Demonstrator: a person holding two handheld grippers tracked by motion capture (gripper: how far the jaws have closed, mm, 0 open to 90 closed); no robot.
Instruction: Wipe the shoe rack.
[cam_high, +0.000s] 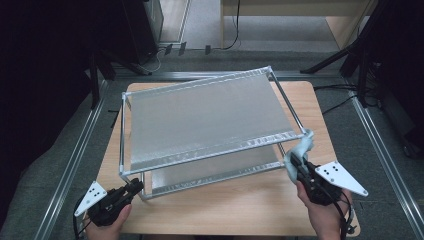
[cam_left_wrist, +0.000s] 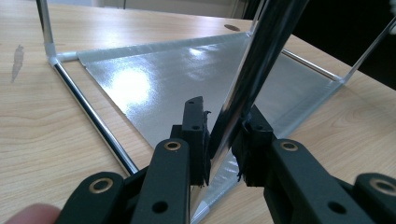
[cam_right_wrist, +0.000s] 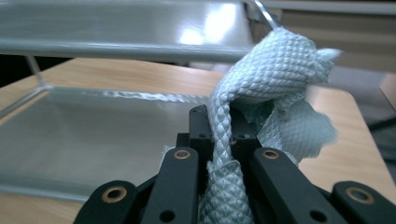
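Observation:
A two-tier metal rack (cam_high: 205, 117) with chrome posts stands on the wooden table (cam_high: 225, 210). My left gripper (cam_high: 135, 186) is at the rack's front left corner, shut on the upright chrome post (cam_left_wrist: 261, 60), which runs up between the jaws (cam_left_wrist: 224, 126). The lower shelf (cam_left_wrist: 187, 79) lies just beyond it. My right gripper (cam_high: 296, 164) is at the front right corner, shut on a light blue waffle-weave cloth (cam_high: 303, 146). The cloth (cam_right_wrist: 275, 60) bunches above the jaws (cam_right_wrist: 219, 119), close to the top shelf's front edge (cam_right_wrist: 116, 46).
The rack sits slightly skewed on the table, with a bare strip of wood along the front edge. Aluminium rails (cam_high: 75, 155) run on the floor along both sides. Black stand legs (cam_high: 345, 52) and wooden furniture (cam_high: 295, 10) are behind the table.

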